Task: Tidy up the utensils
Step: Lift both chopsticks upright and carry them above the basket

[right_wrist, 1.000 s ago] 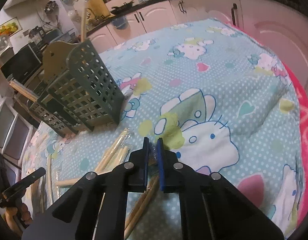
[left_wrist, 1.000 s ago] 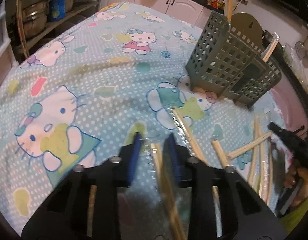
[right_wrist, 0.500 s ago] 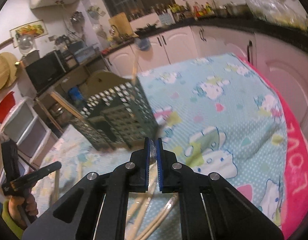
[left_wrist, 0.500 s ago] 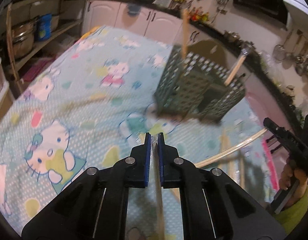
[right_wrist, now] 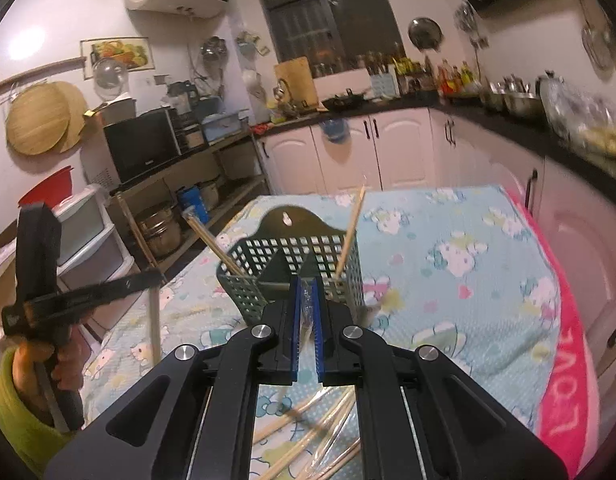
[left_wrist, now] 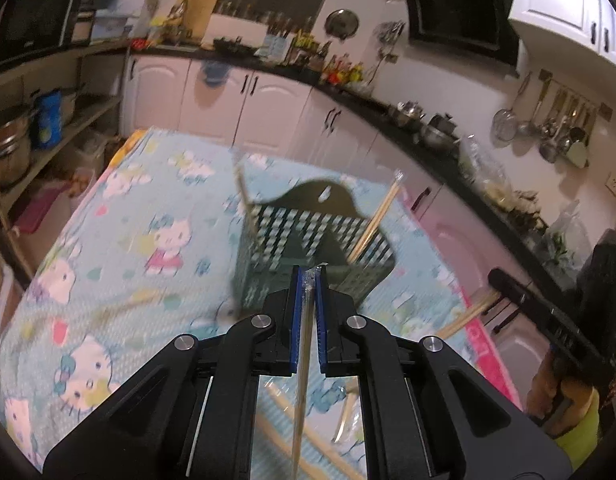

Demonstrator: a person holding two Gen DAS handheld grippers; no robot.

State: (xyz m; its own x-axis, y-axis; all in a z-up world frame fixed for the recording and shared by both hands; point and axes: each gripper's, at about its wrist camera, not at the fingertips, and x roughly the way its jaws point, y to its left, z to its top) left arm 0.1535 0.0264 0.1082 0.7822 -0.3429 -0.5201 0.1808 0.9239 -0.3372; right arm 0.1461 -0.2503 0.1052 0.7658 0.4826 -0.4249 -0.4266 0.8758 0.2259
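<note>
Two handheld grippers hang above a tabletop (left_wrist: 108,216) covered with a pale blue cartoon-cat cloth, both aimed at the green perforated utensil caddy (right_wrist: 308,264) that stands near the middle of it. The left gripper (left_wrist: 308,292) has just drawn its blue pads together on a plastic-wrapped pair of chopsticks (left_wrist: 302,360), which runs back between the jaws toward the camera, its wrapped tip poking out just in front of the caddy's near wall. The right gripper (right_wrist: 306,308) is likewise closed down to a narrow slit, pinching the crinkled clear end of another wrapped chopstick pair (right_wrist: 306,300), directly before the caddy.

Inside the caddy, one chopstick pair (right_wrist: 349,232) leans up out of the right-hand compartment and another (right_wrist: 212,240) slants out over the left rim. The caddy's rounded back plate rises behind its compartments. More loose wrapped chopsticks (right_wrist: 308,432) lie scattered on the cloth on the near side of the caddy, beneath the right gripper's body.

In the right wrist view, the person's left hand (right_wrist: 48,364), in a yellow-green sleeve, grips the other tool's handle to the left of the caddy. White kitchen cabinets (right_wrist: 347,152) and a dark counter crowded with bottles stand beyond the caddy.
</note>
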